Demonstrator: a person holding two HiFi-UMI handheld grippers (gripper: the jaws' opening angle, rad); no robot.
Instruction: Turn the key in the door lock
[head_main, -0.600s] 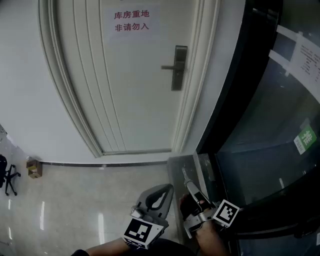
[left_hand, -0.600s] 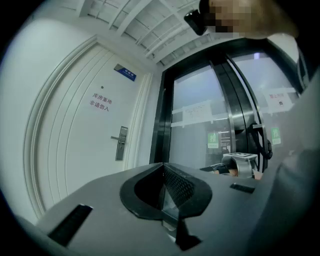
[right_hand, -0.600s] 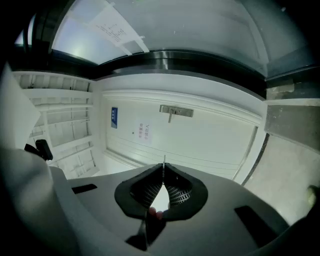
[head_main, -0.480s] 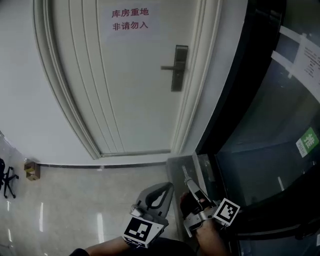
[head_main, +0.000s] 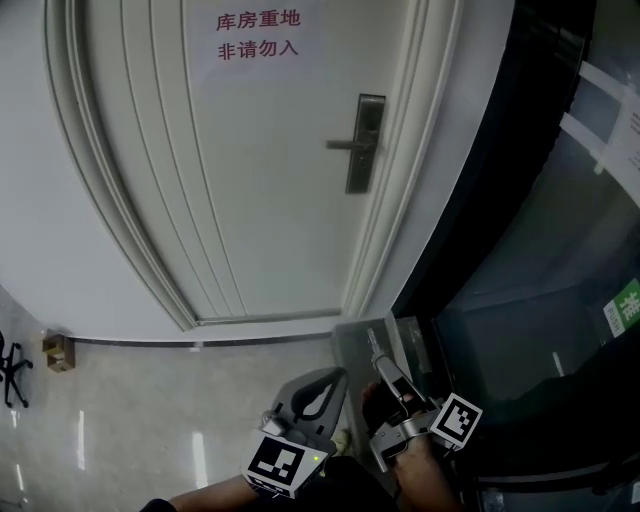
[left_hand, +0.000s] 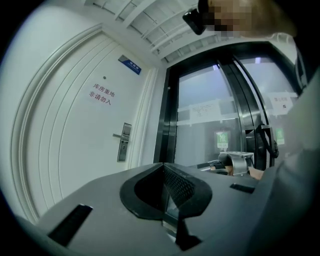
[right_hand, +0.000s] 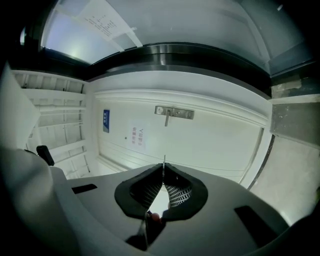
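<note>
The white door (head_main: 270, 190) stands ahead, with a grey lock plate (head_main: 364, 143) and a lever handle (head_main: 345, 146) on its right side. The lock plate (left_hand: 123, 142) shows far off in the left gripper view, and the lock plate (right_hand: 174, 113) is also distant in the right gripper view. My left gripper (head_main: 335, 376) hangs low in the head view, shut with nothing in it. My right gripper (head_main: 379, 362) is beside it, shut on a thin metal key (right_hand: 163, 159) whose blade pokes past the tips. Both grippers are far from the lock.
A paper sign with red characters (head_main: 258, 34) is on the door. A dark-framed glass wall (head_main: 520, 250) runs along the right. A small cardboard box (head_main: 55, 350) and a black chair (head_main: 12, 365) stand on the glossy floor at left.
The head view has shifted, so the door and its lock plate appear slightly larger and lower. Both grippers keep their places, still shut.
</note>
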